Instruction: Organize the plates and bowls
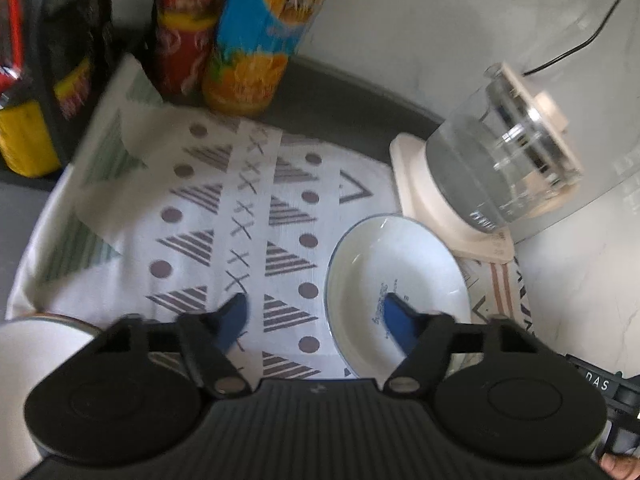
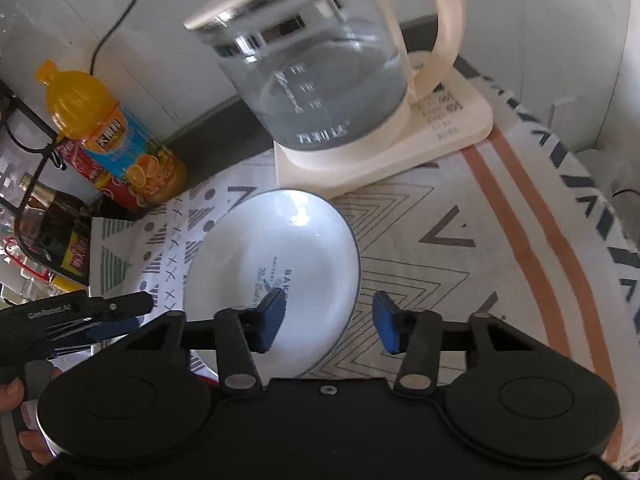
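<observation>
A patterned cloth [image 1: 240, 216], white with grey triangles, dots and crosses, covers the worktop [image 1: 360, 104], whose dark surface shows bare along the far edge. Behind it rises a pale, marble-like wall [image 1: 420, 32] with a black cable [image 2: 116, 20] trailing down it.

On the cloth lies a white plate [image 2: 280, 248] with a thin blue rim and printed lettering in its middle. Just beyond it to the right, a glass kettle [image 2: 320, 80] sits on a cream base [image 2: 384, 160]. At the far left stand an orange juice bottle [image 2: 116, 136] and a red bottle [image 1: 180, 40], close together. A second white dish [image 1: 36, 344] shows at the near left edge.

The left gripper [image 1: 316, 320] stands partly open with its left finger above bare cloth and its right one over the plate, gripping nothing. The right gripper [image 2: 328, 320] is likewise partly open, straddling the plate's right rim without pressing it.
</observation>
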